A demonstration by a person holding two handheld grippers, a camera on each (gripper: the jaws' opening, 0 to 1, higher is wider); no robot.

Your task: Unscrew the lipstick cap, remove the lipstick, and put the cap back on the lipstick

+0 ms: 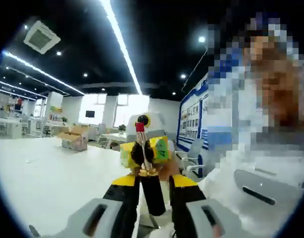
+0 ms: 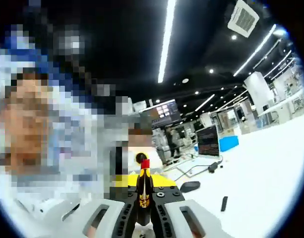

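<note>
Left gripper point(image 1: 152, 184): jaws clamped on black lipstick point(image 1: 147, 171), red tip up. Right gripper point(image 2: 144, 207): jaws closed around same lipstick. Beyond: cardboard box point(image 1: 74, 138) on white table point(image 1: 47, 178); blue bin point(image 2: 228, 142).

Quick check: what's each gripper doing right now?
Left gripper: shut on the lipstick, red tip up.
Right gripper: shut on the lipstick too.

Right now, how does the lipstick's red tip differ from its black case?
The red tip is narrow and bare, beyond the jaws of the left gripper; the black case is wider and clamped between them. The red tip is bright, the black case dark. Both belong to one lipstick.
</note>
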